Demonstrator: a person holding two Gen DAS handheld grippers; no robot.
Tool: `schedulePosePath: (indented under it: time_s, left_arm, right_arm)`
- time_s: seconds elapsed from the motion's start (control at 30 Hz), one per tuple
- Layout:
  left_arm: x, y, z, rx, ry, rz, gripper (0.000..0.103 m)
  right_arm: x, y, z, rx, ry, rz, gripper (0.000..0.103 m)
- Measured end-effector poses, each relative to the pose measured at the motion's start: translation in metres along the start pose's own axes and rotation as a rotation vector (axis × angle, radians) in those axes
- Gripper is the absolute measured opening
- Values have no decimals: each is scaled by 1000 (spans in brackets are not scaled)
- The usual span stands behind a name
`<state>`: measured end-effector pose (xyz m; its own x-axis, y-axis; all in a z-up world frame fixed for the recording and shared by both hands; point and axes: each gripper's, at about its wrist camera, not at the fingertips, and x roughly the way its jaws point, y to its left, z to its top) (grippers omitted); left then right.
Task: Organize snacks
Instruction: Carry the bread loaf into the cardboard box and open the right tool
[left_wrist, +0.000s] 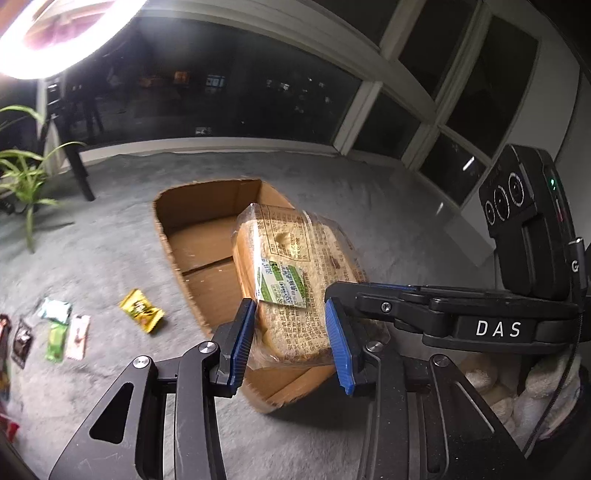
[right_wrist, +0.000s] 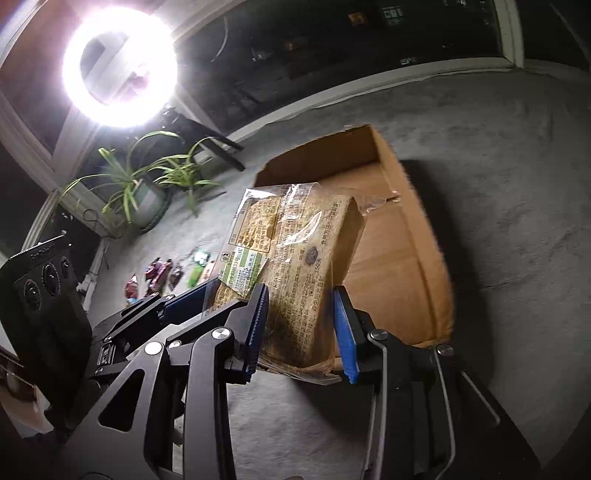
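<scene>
Both tools pinch one bag of sliced bread (left_wrist: 295, 273) and hold it in the air over the near end of an open cardboard box (left_wrist: 199, 236) that sits on grey carpet (left_wrist: 110, 240). The left tool (left_wrist: 291, 347) has its blue pads pressed on the bag's near end, one on each side of the loaf. The right tool (right_wrist: 303, 328) clamps the same bag (right_wrist: 295, 258) from the other side, its fingers just beside the left tool's fingers. The loaf tilts up and away from the pads, with its white-and-green label (left_wrist: 282, 284) facing up. Small snack packets (left_wrist: 142, 310) lie scattered on the carpet left of the box. A potted plant (right_wrist: 144, 184) and a ring light (right_wrist: 120, 66) stand at the far left.
</scene>
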<state>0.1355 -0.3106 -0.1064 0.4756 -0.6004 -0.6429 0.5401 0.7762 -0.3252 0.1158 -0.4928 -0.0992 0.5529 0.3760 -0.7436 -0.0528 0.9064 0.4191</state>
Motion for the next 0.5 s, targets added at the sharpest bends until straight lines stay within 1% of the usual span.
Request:
schedulePosePath:
  time_s: [0.17,0.27,0.37,0.5]
  left_arm:
    - [16,-9,3,30,22,13,37]
    - [22,-13,4,44,33,30,37]
    - [22,-15,4,50,32,44,37]
    - [13,-12,4,41,16,45,37]
  right_arm:
    - [5,-16,3,17,8,-11,37]
    - [7,-17,4,7,7,-47,37]
    - [7,-19,4,14,2,-64,37]
    - [2,-17,2,22,-12,-79,37]
